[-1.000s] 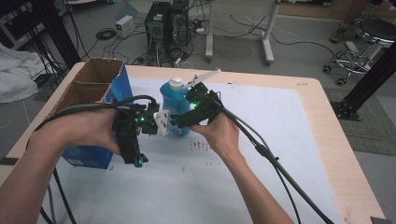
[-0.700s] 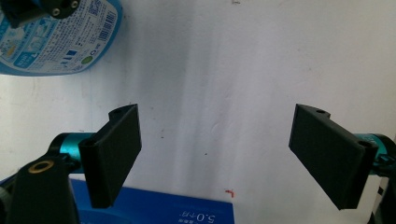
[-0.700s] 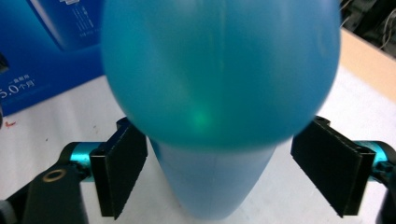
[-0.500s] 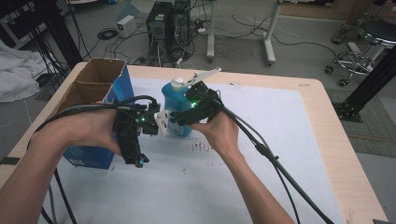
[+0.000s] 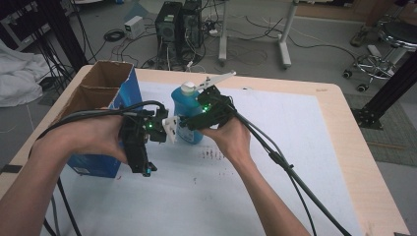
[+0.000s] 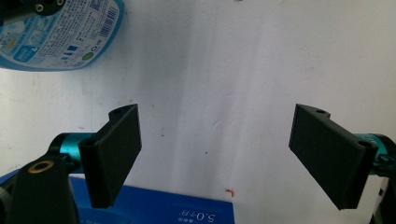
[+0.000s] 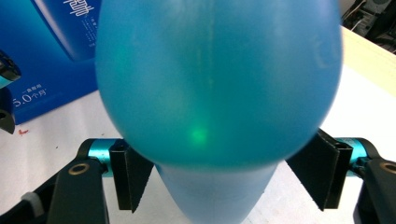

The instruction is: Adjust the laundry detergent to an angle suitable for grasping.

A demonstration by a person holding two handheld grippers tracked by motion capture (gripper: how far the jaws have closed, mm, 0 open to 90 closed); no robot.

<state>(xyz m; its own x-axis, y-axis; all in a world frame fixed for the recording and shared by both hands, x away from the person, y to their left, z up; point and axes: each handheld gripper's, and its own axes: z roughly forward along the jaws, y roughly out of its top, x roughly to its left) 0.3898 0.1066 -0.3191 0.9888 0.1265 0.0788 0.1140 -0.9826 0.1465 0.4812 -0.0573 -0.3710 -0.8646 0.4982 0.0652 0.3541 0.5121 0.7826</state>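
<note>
A blue bottle [image 5: 186, 104] with a white cap stands upright on the white mat [image 5: 295, 147]. From its right side, my right gripper [image 5: 189, 121] reaches around it. In the right gripper view the bottle [image 7: 215, 79] bulges between the two black jaws. The right gripper [image 7: 224, 179] has just been closing, and a thin strip of mat still shows beside the right pad [image 7: 317, 170]. To the bottle's left, my left gripper [image 5: 144, 166] points down at the mat, next to the blue box [image 5: 129, 96]. The left gripper [image 6: 215, 158] is open with nothing in it.
The open blue box [image 6: 177, 210] with cardboard inside stands at the table's left. The bottle's label [image 6: 60, 32] lies near the left jaws. Thick cables [image 5: 275, 157] trail from the right gripper toward the front edge. The wooden table edge [image 5: 351, 128] borders the mat.
Both hands stay where they were, and the bottle has not shifted in the high view.
</note>
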